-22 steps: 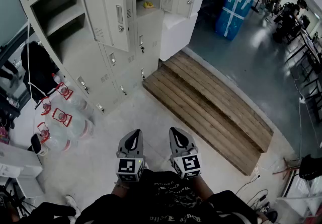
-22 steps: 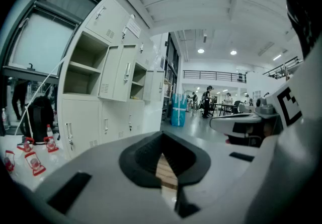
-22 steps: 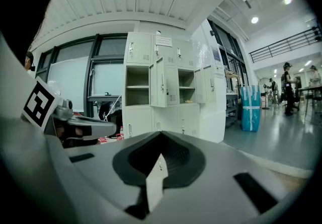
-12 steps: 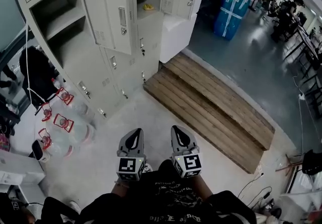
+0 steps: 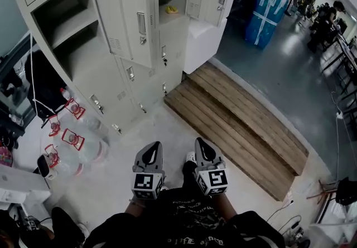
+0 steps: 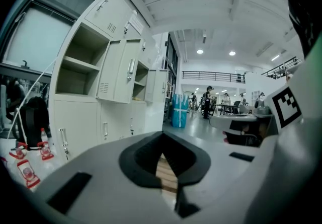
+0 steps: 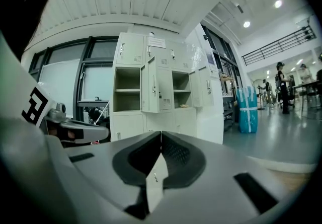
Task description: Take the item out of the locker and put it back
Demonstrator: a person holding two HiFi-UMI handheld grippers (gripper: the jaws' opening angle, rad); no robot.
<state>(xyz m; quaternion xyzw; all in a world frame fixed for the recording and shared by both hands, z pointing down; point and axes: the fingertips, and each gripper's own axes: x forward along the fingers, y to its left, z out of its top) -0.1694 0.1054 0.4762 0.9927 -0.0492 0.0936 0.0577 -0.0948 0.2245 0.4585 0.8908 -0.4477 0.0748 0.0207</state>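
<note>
From the head view, the left gripper (image 5: 152, 147) and right gripper (image 5: 199, 144) were held side by side close to the person's body, pointing over the bare floor (image 5: 139, 130). Both were well apart from the locker (image 5: 100, 68). Several doors stood open. In the upper open compartment, just past the swung-out door (image 5: 131, 18), a small yellow item (image 5: 171, 10) lay on the shelf, untouched. A wooden pallet (image 5: 240, 118) lay on the floor to the right of the locker, and water bottles (image 5: 72, 141) stood at its left foot.

In the left gripper view, the fingers (image 6: 141, 160) were clenched tip to tip with nothing between them; only pallet boards showed through the gap lower down.

In the right gripper view, the fingers (image 7: 136, 162) were likewise pressed together and empty. The open compartment sat straight ahead, with a yellowish speck (image 7: 183, 106) on its shelf, too small to make out further.

The reach had probably not begun. Clenched fingers arriving at the shelf would likely shove the item deeper or knock it off the edge, so they would need to part first. The projecting door crowded the left side of the opening, and a gripper could clip it and swing it into the way. The pallet edge lay close to the walking line and could catch a foot.
</note>
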